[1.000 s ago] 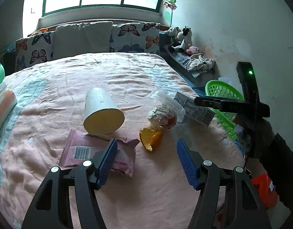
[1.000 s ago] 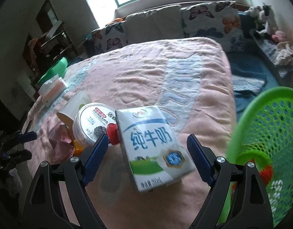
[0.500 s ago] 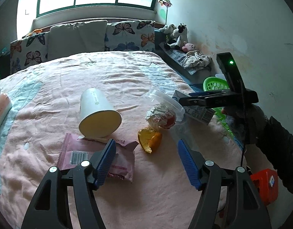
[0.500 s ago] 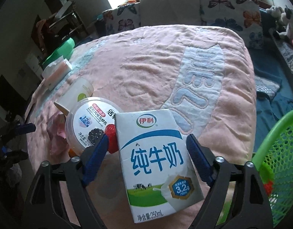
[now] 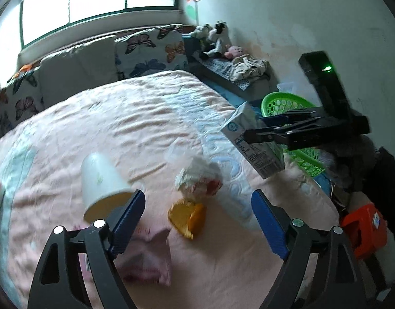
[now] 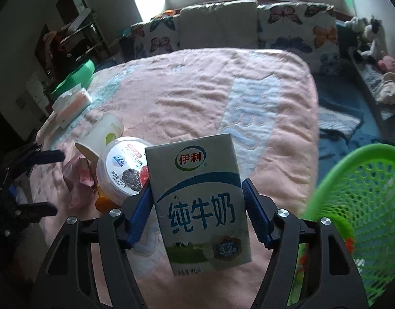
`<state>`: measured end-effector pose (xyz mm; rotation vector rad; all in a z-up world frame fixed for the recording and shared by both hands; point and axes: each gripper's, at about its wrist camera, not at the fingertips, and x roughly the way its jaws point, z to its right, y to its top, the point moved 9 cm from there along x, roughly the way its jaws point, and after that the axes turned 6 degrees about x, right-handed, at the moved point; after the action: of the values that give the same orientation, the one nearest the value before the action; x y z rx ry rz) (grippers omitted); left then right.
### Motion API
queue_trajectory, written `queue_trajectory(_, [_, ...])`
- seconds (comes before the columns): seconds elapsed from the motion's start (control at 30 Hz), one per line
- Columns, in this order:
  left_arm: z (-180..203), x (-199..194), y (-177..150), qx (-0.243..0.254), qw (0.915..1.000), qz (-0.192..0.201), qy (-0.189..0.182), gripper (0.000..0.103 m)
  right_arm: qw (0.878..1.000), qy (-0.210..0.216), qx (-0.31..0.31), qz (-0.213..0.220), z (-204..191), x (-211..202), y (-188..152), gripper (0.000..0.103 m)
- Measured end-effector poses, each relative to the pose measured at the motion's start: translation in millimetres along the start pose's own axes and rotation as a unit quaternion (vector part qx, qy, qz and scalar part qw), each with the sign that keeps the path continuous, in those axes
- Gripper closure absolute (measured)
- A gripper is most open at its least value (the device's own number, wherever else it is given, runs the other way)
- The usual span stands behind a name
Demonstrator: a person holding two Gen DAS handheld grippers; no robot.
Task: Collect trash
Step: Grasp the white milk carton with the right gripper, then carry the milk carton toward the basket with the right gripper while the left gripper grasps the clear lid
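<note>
- The right tongs (image 6: 196, 206) have just been closing, and their blue pads now press both sides of the milk carton (image 6: 200, 200), held above the bed (image 6: 197, 87).
- The left tongs (image 5: 197, 221) have just been opening; they are open and empty over the orange peel (image 5: 188, 216).
- Risk: the grip sits low on the carton, so it may tilt or slip before the green basket (image 6: 365, 206).
- The yogurt tub (image 6: 122, 170) nearby could get knocked.

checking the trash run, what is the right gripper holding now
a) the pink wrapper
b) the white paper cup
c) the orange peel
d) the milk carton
d: the right gripper has both blue pads pressed on the sides of the milk carton, lifted off the pink bedspread.
</note>
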<state>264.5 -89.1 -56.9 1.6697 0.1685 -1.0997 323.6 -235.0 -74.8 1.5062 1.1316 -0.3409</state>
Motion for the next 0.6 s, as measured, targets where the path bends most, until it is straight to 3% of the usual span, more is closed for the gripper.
queue_trajectory(0.33, [4, 45, 29, 0.068, 0.9972, -0.029, 0.004, 0.017, 0.997, -0.043, 0.017, 0.060, 21, -59, 5, 0.035])
queue_trajectory(0.6, [2, 69, 30, 0.086, 0.9949, -0.051, -0.012, 0.017, 0.993, -0.078, 0.050, 0.072, 57, -81, -7, 0.035])
